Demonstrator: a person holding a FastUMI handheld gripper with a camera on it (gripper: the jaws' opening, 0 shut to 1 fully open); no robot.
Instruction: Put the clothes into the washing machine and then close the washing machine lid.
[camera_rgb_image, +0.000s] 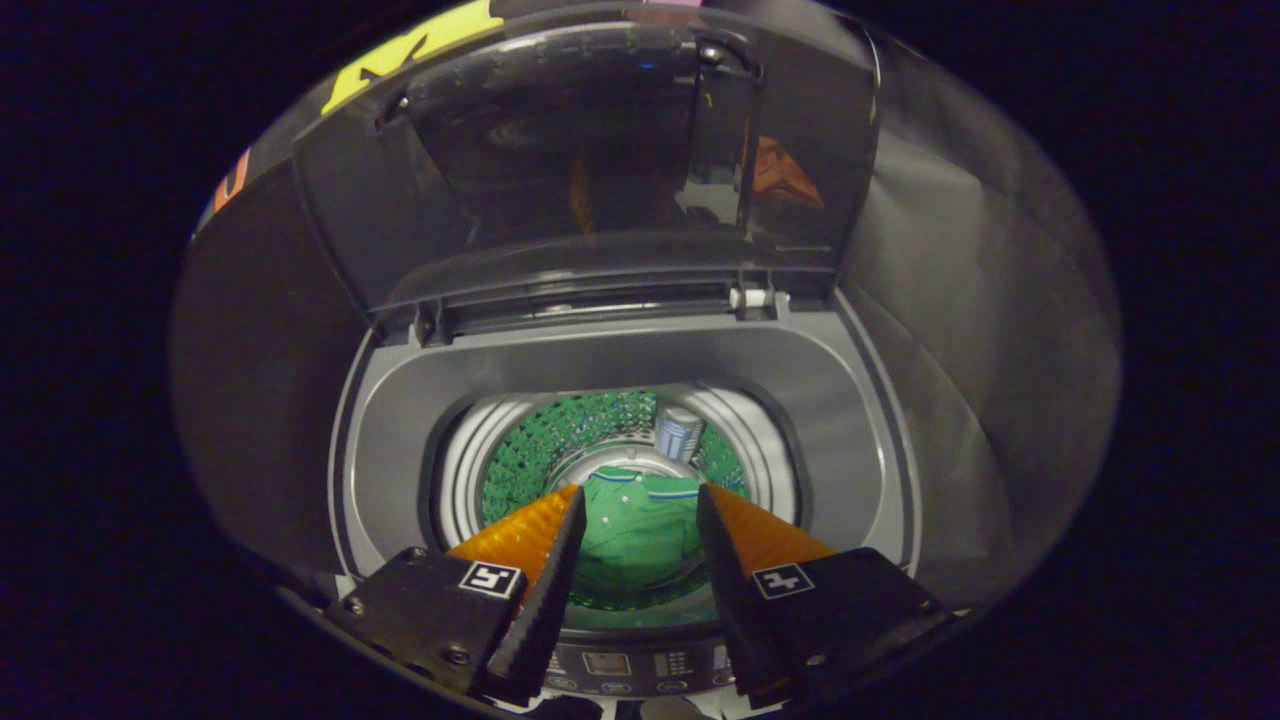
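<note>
Black booth cloth surrounds the grey washing machine (400, 450), its lid (600, 160) raised at 12 o'clock. Inside the drum (540, 440) lies a green shirt (640, 530). The gripper (635, 500) hovers above, fingers spread, empty. Control-panel (620, 665) writing at 6 o'clock is too small to read.

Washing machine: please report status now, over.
Gripper open, fingers above the drum, holding nothing. Green shirt lies inside the drum. Lid stands open, not yet closed.

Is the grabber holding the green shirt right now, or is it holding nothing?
Nothing. The gripper is open above the washing machine, and the green shirt lies down in the drum, seen between the fingers.
</note>
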